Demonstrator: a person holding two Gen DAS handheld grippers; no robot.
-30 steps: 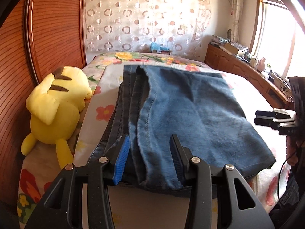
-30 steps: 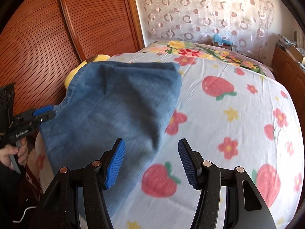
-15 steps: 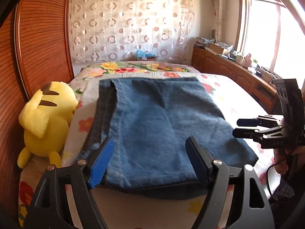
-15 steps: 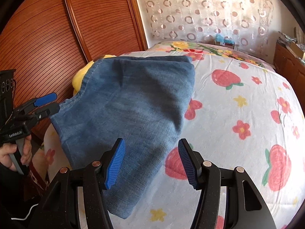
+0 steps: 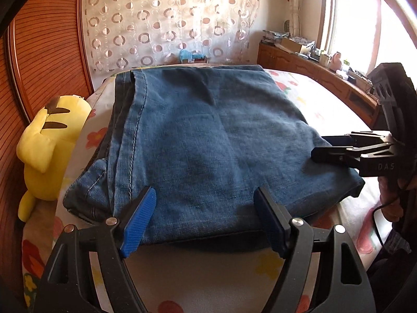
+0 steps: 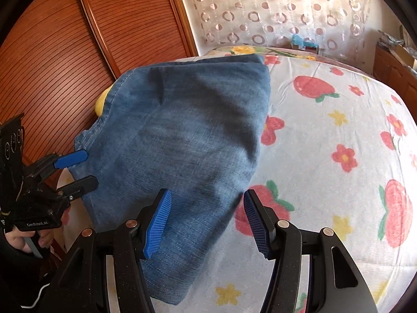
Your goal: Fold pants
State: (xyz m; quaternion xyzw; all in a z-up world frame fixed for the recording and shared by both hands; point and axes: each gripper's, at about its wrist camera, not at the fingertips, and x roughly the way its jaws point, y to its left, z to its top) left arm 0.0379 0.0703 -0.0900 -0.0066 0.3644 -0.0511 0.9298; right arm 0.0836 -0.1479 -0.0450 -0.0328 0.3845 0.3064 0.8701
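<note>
The blue denim pants [image 5: 208,143] lie folded flat on the bed, with a stitched seam and a darker layer along their left side. My left gripper [image 5: 204,219] stands open at their near hem; its blue pads straddle the fabric without pressing it. In the right wrist view the pants [image 6: 182,143] spread to the left, and my right gripper [image 6: 207,221] hangs open over their near right corner, nothing pinched. Each gripper shows in the other's view: the right gripper [image 5: 319,147] at the pants' right edge, the left gripper [image 6: 88,168] at their left edge.
A flowered bed sheet [image 6: 325,130] stretches to the right of the pants. A yellow plush toy [image 5: 49,143] lies between the bed and the wooden wardrobe [image 5: 47,52]. A low sideboard [image 5: 299,62] with clutter runs under the window. A person's hand [image 6: 18,240] holds the left gripper.
My left gripper's jaws have widened off the bunched denim edge and the gripper has drawn back; the pants now lie flat. The right gripper has sunk a little over the near corner.
</note>
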